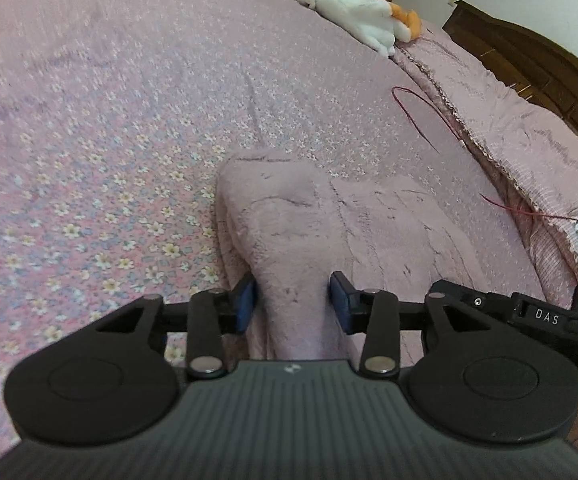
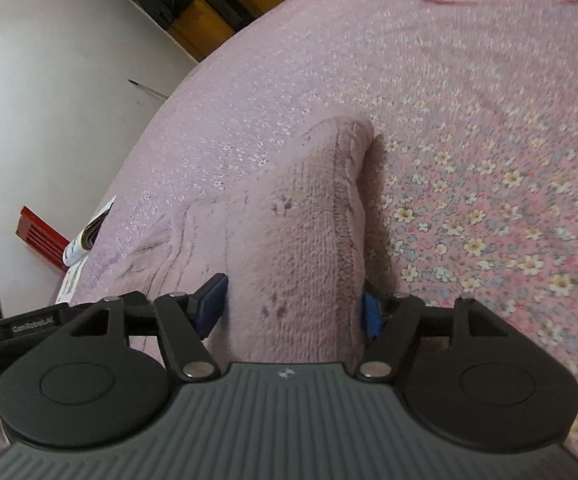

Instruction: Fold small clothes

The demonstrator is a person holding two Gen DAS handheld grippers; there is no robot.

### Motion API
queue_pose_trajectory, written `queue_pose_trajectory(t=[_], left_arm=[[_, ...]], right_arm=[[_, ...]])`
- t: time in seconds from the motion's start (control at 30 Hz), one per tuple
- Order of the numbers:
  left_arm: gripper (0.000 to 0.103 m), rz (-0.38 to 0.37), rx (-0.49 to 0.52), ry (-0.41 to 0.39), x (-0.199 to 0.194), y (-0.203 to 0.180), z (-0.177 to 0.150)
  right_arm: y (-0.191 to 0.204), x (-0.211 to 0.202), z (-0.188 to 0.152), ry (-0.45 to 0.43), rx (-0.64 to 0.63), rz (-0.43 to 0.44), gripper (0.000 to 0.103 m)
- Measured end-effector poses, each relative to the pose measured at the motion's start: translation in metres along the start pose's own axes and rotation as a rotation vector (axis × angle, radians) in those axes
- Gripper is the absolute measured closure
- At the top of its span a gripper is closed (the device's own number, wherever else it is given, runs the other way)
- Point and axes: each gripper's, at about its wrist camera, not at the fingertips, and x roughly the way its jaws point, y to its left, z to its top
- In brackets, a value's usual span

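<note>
Left wrist view: fuzzy pink garment (image 1: 289, 240) (bunched, ridged) clamped between both left gripper (image 1: 293, 304) and right gripper (image 2: 295, 308) fingers

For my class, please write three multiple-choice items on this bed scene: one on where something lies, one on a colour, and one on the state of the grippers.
1. Where does the white plush toy lie?
A. At the far edge of the bed, near the pillow
B. Between the left gripper's fingers
C. On the floor

2. What colour is the thin cord on the bedspread?
A. Green
B. Red
C. White

3. What are the two grippers doing?
A. Both hang open above bare bedspread
B. Only the left one grips fabric
C. Each has the pink fuzzy garment between its fingers

Answers:
1 A: in the left wrist view it rests far off, beside the pillow.
2 B: it loops red across the sheet.
3 C: the left gripper and the right gripper both close on the pink fuzzy garment.
</note>
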Motion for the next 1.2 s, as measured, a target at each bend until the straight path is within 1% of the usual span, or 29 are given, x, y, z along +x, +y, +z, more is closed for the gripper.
queue_pose_trajectory(t=[0.03, 0.07, 0.13, 0.23, 0.27, 0.3, 0.33, 0.37, 0.4, 0.43, 0.5, 0.53, 0.57, 0.6, 0.63, 0.7, 0.87, 0.9, 0.93, 0.97, 1.0, 1.07, 1.1, 1.17, 1.2], left_arm=[[0.059, 0.009, 0.012, -0.003, -0.006, -0.003, -0.001], [0.054, 0.021, 0.025, -0.005, -0.012, -0.007, -0.002], [0.05, 0.05, 0.048, -0.013, -0.026, -0.011, -0.007], [0.048, 0.056, 0.095, -0.026, -0.044, -0.02, -0.018], [0.044, 0.054, 0.104, -0.028, -0.049, -0.023, -0.022], [0.044, 0.056, 0.11, -0.03, -0.052, -0.024, -0.026], [0.044, 0.062, 0.115, -0.032, -0.054, -0.025, -0.03], [0.044, 0.075, 0.126, -0.03, -0.054, -0.026, -0.034], [0.044, 0.097, 0.14, -0.024, -0.052, -0.027, -0.037], [0.044, 0.131, 0.16, -0.014, -0.048, -0.027, -0.041], [0.04, 0.215, 0.184, 0.017, -0.038, -0.023, -0.046], [0.039, 0.241, 0.185, 0.028, -0.034, -0.018, -0.049], [0.034, 0.257, 0.18, 0.03, -0.031, -0.014, -0.051], [0.031, 0.268, 0.176, 0.024, -0.03, -0.01, -0.052], [0.025, 0.283, 0.179, 0.016, -0.029, -0.007, -0.053], [0.024, 0.286, 0.183, 0.005, -0.031, -0.004, -0.055], [0.025, 0.293, 0.225, -0.019, -0.038, -0.014, -0.059], [0.025, 0.291, 0.232, -0.024, -0.041, -0.016, -0.06], [0.025, 0.292, 0.238, -0.028, -0.043, -0.022, -0.062], [0.027, 0.297, 0.246, -0.031, -0.045, -0.026, -0.063], [0.027, 0.303, 0.251, -0.034, -0.049, -0.03, -0.065], [0.026, 0.312, 0.257, -0.048, -0.057, -0.036, -0.07], [0.026, 0.311, 0.259, -0.055, -0.061, -0.038, -0.074], [0.016, 0.308, 0.249, -0.067, -0.066, -0.043, -0.082], [0.014, 0.313, 0.244, -0.073, -0.067, -0.046, -0.087]], right_arm=[[0.002, -0.005, -0.002, -0.008, -0.013, -0.006, 0.029], [0.004, -0.012, -0.004, -0.017, -0.028, -0.015, 0.029], [0.005, -0.029, -0.011, -0.046, -0.061, -0.027, 0.029], [0.012, -0.055, -0.024, -0.112, -0.122, -0.042, 0.03], [0.015, -0.061, -0.029, -0.127, -0.148, -0.051, 0.033], [0.018, -0.068, -0.035, -0.144, -0.175, -0.06, 0.035], [0.022, -0.072, -0.041, -0.152, -0.201, -0.066, 0.042], [0.024, -0.074, -0.045, -0.145, -0.219, -0.066, 0.049], [0.026, -0.073, -0.05, -0.126, -0.229, -0.054, 0.05], [0.03, -0.071, -0.051, -0.113, -0.233, -0.047, 0.051], [0.035, -0.065, -0.061, -0.092, -0.254, -0.044, 0.051], [0.038, -0.063, -0.065, -0.082, -0.254, -0.035, 0.051], [0.041, -0.059, -0.068, -0.073, -0.257, -0.026, 0.051], [0.046, -0.057, -0.072, -0.067, -0.279, -0.027, 0.051], [0.05, -0.055, -0.074, -0.07, -0.302, -0.039, 0.051], [0.053, -0.052, -0.077, -0.072, -0.334, -0.06, 0.051], [0.046, -0.058, -0.075, -0.076, -0.326, -0.102, 0.05], [0.044, -0.06, -0.075, -0.078, -0.318, -0.106, 0.049], [0.042, -0.063, -0.075, -0.081, -0.305, -0.11, 0.043], [0.04, -0.066, -0.076, -0.083, -0.295, -0.117, 0.033], [0.039, -0.069, -0.078, -0.089, -0.29, -0.124, 0.028], [0.04, -0.077, -0.086, -0.107, -0.294, -0.132, 0.015], [0.04, -0.08, -0.09, -0.114, -0.302, -0.136, 0.012], [0.042, -0.084, -0.1, -0.123, -0.323, -0.147, 0.003], [0.043, -0.085, -0.104, -0.127, -0.332, -0.156, 0.002]])
